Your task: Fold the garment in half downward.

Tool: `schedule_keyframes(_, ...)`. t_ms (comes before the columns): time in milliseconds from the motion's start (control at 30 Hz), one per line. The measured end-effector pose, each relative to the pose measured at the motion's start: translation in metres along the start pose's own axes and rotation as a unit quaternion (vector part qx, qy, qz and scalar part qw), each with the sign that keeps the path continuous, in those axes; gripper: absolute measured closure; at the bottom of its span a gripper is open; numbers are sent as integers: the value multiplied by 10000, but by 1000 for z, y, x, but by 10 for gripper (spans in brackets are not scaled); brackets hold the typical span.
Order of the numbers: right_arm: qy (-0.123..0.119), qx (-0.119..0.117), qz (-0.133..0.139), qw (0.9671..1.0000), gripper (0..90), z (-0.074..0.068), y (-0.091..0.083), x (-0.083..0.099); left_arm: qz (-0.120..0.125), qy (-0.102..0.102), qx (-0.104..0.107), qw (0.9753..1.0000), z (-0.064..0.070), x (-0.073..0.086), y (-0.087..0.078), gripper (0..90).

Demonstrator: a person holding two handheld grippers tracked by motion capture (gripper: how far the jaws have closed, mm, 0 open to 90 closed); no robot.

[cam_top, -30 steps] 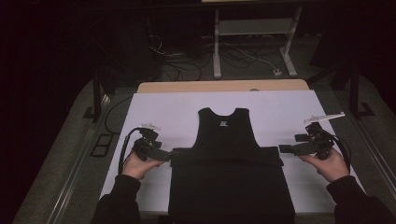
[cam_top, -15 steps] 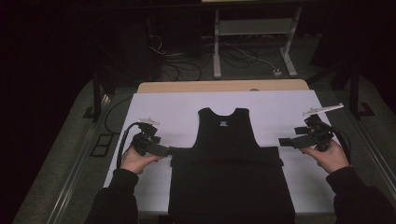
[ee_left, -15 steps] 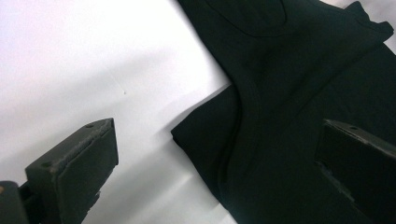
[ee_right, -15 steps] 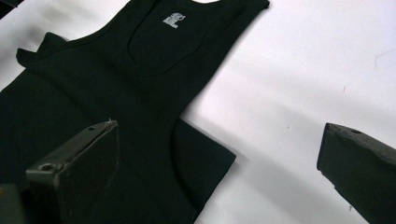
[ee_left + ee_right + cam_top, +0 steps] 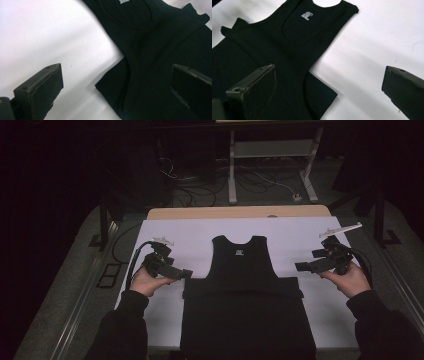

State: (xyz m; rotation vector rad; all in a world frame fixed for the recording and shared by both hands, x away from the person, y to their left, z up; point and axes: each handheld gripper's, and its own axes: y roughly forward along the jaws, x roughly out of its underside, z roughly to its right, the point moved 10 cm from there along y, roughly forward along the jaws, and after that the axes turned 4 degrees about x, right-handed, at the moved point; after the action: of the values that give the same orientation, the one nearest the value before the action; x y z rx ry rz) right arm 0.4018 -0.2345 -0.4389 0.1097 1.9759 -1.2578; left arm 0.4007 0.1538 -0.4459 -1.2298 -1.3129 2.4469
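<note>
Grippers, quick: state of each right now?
Left gripper: open, holding nothing, beside the black tank top.
Right gripper: open, holding nothing, jaws wide apart at the top's other side.

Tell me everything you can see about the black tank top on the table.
The black tank top lies flat on the white table cover, neck towards the far edge. It looks like soft ribbed knit, sleeveless, with a scooped neckline and a small white label inside the back of the neck. Its lower part looks folded up, making a wider straight-edged band with corners jutting out below the armholes. Neither gripper touches it: the left gripper and right gripper flank it, fingers open.
</note>
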Motion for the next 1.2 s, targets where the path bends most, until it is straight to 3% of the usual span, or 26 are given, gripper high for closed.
schedule_keyframes(367, -146, 1, -2, 9999, 0, -2, 3, -17, 31, 10, -43, 10000, -9, -17, 2, 0)
schedule_keyframes(500, -91, -92, 72, 9999, 0, -2, 4, -24, 64, 71, -69, 9999, -11, -24, 1, 0)
schedule_keyframes(833, -73, -75, 87, 9999, 0, 5, 12, -39, 39, 141, -75, 9999, -17, -40, 3, 0)
schedule_keyframes(1200, -72, -23, 67, 9999, 0, 12, 21, -50, 101, 4, -62, 9999, -29, -51, 8, 0)
